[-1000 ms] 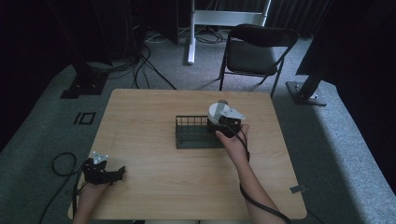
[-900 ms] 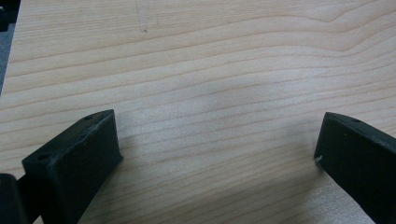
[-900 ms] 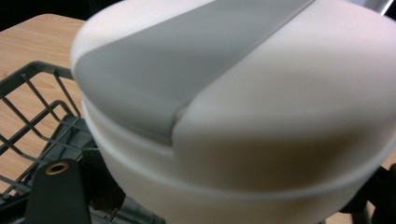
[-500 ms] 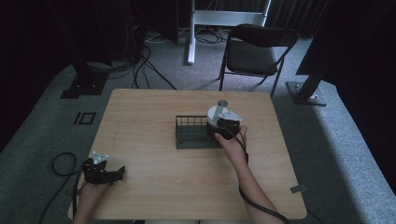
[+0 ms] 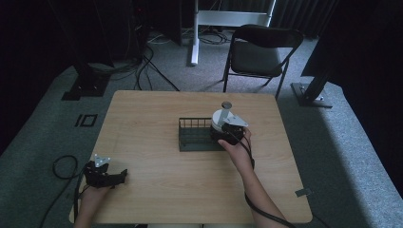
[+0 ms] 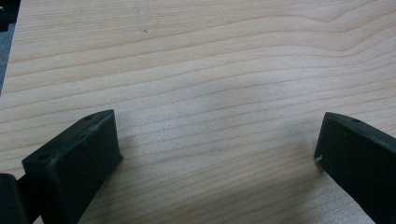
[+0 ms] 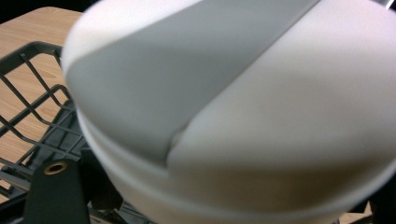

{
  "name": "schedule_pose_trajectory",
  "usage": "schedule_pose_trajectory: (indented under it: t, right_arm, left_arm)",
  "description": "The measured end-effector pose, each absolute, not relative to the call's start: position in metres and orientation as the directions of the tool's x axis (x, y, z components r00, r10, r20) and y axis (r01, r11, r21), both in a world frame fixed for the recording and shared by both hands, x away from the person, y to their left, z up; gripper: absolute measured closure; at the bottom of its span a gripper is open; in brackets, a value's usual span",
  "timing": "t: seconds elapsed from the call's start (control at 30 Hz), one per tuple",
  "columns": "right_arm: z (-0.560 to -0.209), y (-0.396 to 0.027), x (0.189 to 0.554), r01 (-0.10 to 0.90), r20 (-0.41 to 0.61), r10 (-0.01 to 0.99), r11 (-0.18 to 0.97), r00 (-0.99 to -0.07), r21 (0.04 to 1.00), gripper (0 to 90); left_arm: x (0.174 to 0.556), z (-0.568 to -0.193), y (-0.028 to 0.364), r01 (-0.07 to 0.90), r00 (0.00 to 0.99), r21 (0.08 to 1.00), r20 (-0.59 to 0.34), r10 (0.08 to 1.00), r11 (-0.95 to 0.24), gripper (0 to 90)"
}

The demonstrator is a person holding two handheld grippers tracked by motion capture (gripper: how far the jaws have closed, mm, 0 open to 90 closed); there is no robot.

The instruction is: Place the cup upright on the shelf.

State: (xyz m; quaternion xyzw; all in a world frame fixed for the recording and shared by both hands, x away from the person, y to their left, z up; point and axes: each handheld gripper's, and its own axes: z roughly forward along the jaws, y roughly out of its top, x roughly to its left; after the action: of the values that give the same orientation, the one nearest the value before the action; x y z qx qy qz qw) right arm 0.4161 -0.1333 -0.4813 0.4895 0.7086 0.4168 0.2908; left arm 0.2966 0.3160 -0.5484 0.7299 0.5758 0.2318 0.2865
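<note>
A white round container (image 5: 221, 118) with a grey band (image 7: 187, 60) and a grey knob on top is held at the right end of a dark wire basket (image 5: 195, 135), just above the table. My right gripper (image 5: 223, 130) is shut on the container, which sits close against the camera between the jaws in the right gripper view, with the basket's wires (image 7: 32, 116) behind it. My left gripper (image 5: 121, 175) rests at the table's front left corner. Its jaws stand wide open over bare wood (image 6: 217, 154) with nothing between them.
The wooden table (image 5: 157, 185) has room on all sides of the basket. A black folding chair (image 5: 259, 52) stands beyond the far edge. A cable (image 5: 62, 164) loops on the floor at the left, and dark stands flank the table.
The right gripper with the white container has shifted slightly towards me and lower at the basket's right end. The left gripper has stayed put.
</note>
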Motion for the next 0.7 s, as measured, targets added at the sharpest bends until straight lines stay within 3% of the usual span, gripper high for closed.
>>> schedule_pose_trajectory:
  t: [0.13, 0.7]
  right_arm:
    - [-0.481, -0.133, 0.414, 0.445, 0.001, 0.935, 0.168, -0.356, 0.880, 13.8]
    - [-0.481, -0.140, 0.404, 0.414, 0.015, 0.928, 0.153, -0.373, 0.897, 12.9]
  left_arm:
    - [0.297, -0.548, 0.316, 0.708, 0.229, 0.685, 0.008, 0.973, -0.173, 0.2]
    - [0.297, -0.548, 0.316, 0.708, 0.230, 0.685, 0.008, 0.973, -0.173, 0.2]
